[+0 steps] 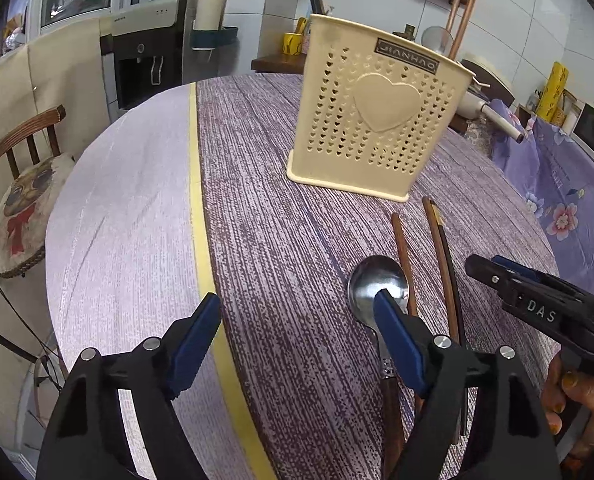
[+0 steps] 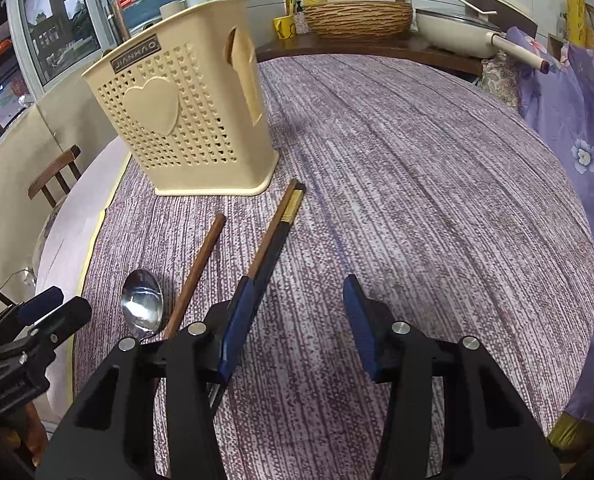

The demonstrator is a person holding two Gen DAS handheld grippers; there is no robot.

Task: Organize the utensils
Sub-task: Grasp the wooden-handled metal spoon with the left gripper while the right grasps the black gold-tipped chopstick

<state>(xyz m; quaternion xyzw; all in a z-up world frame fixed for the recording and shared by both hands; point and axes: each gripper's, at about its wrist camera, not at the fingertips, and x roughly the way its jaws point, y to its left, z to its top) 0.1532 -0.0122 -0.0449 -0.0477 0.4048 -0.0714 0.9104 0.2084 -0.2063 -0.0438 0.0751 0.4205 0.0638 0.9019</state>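
Three chopsticks (image 2: 201,264) lie near the holder (image 2: 185,120).

A round surface (image 1: 257,220) under a purple woven cloth, with a yellow stripe (image 1: 196,184). Beside it, a wooden chair (image 1: 29,136) with a dog-print cushion (image 1: 21,216). Behind, a water dispenser (image 1: 145,64), a wicker basket (image 2: 359,20) and a white pan (image 2: 457,32).

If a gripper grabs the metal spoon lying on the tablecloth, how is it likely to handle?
The spoon looks polished, so its bowl would probably slip between pads; the darker handle seems a safer grip. It lies low on the tablecloth, so getting fingers under it may be awkward. Likely rigid.
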